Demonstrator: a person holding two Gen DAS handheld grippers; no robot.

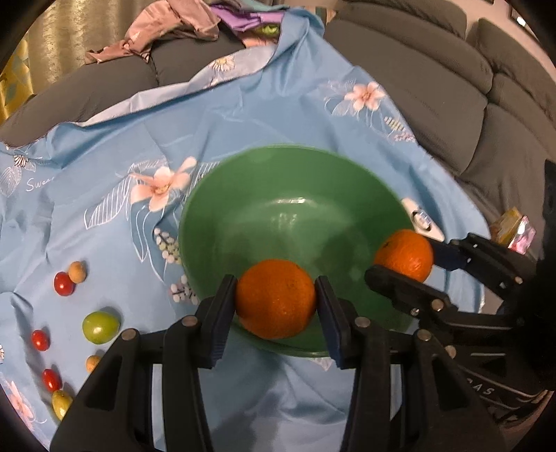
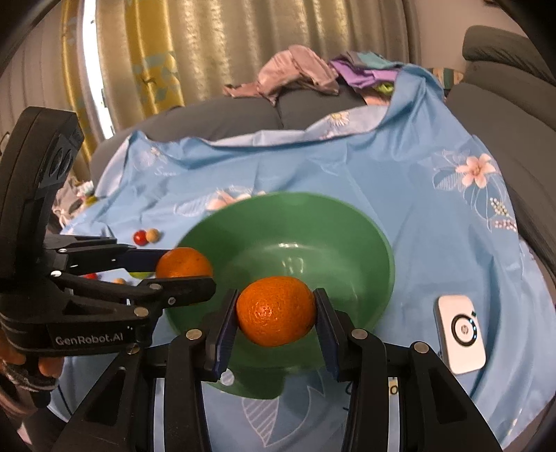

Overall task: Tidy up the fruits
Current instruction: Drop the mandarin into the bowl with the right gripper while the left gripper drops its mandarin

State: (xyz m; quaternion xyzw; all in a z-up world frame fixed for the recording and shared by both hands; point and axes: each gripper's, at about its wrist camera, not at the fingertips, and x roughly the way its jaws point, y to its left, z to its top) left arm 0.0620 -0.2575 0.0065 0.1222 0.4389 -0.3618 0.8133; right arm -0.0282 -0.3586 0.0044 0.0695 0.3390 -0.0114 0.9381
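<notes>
A green bowl (image 1: 295,194) sits on a blue floral cloth (image 1: 104,167); it also shows in the right wrist view (image 2: 295,222). My left gripper (image 1: 276,306) is shut on an orange (image 1: 276,299) over the bowl's near rim. My right gripper (image 2: 276,313) is shut on a second orange (image 2: 274,311) over the near rim. Each gripper shows in the other's view: the right one (image 1: 403,259) with its orange (image 1: 405,255) at the bowl's right edge, the left one (image 2: 180,266) with its orange (image 2: 184,262) at the left edge.
Small fruits lie on the cloth left of the bowl: red ones (image 1: 63,283), a green one (image 1: 100,327), tan ones (image 1: 77,272) and a yellow one (image 1: 60,403). A white device (image 2: 460,335) lies right of the bowl. Grey sofa cushions (image 1: 469,87) and crumpled clothes (image 1: 166,27) lie behind.
</notes>
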